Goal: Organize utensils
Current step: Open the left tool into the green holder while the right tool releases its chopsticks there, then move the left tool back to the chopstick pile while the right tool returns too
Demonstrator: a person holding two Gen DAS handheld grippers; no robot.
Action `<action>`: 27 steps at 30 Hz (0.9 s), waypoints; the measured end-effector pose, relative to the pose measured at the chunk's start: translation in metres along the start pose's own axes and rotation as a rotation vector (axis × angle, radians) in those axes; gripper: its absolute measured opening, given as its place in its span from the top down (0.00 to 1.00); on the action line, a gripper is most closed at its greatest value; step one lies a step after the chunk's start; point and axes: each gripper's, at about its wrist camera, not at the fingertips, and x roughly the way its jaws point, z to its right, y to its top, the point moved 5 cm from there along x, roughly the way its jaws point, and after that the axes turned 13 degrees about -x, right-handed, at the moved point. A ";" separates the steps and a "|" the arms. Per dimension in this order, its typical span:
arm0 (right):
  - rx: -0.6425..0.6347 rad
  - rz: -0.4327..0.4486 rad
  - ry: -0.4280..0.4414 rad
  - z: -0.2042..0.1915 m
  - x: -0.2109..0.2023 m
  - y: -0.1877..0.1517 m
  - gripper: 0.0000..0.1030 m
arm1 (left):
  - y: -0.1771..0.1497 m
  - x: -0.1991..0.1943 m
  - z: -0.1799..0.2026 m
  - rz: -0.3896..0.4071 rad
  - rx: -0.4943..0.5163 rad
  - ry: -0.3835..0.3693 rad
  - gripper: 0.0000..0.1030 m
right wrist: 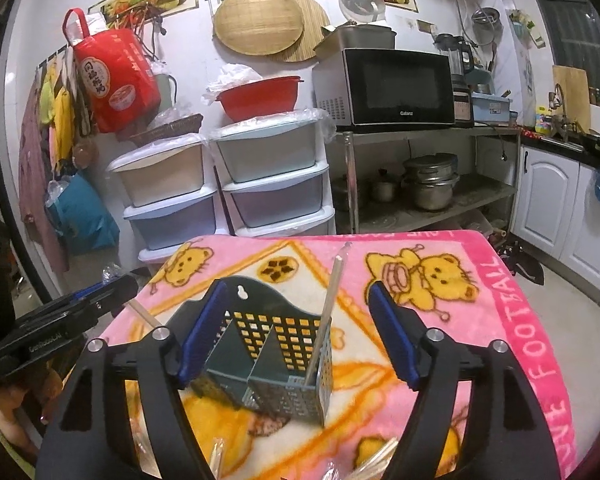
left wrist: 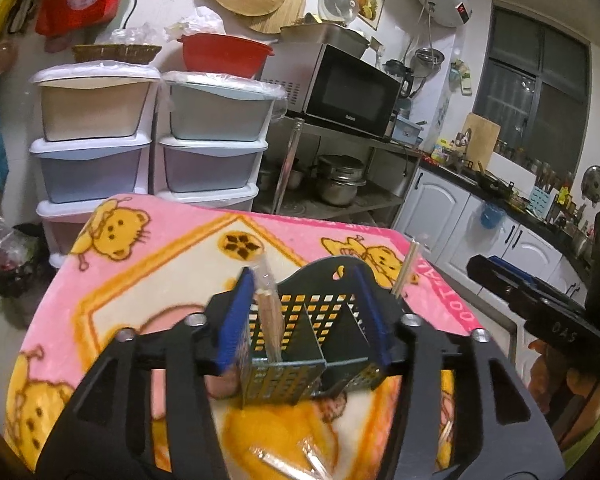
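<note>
standing square between the spread blue pads of the left gripper: the slotted utensil caddy, wrapped chopsticks sticking up inside. lying open all around it: bare pink blanket. crowding the near edge: loose chopstick packets.

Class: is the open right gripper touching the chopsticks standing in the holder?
Apart. Right wrist view: the right gripper stands open, and clear blanket shows between the chopsticks and its right finger.

Lighting: indoor, moderately bright, even; shadows soft. Dark-paned window gives no daylight. Faint glare on black glass microwave door. Strong fisheye curvature, black vignette corners. Wrapped wooden chopsticks at bottom edge blurred; colours slightly oversaturated.
</note>
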 end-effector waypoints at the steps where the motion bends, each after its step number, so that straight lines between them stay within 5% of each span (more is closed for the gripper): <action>1: 0.002 0.001 0.000 0.000 -0.004 -0.001 0.28 | -0.001 -0.002 -0.001 0.002 0.000 0.002 0.46; 12: 0.005 -0.014 -0.018 0.007 -0.029 -0.020 0.23 | -0.013 -0.028 -0.006 0.020 -0.036 -0.006 0.12; 27: -0.011 -0.143 -0.006 0.004 -0.030 -0.072 0.23 | -0.042 -0.032 -0.022 -0.039 -0.089 0.019 0.10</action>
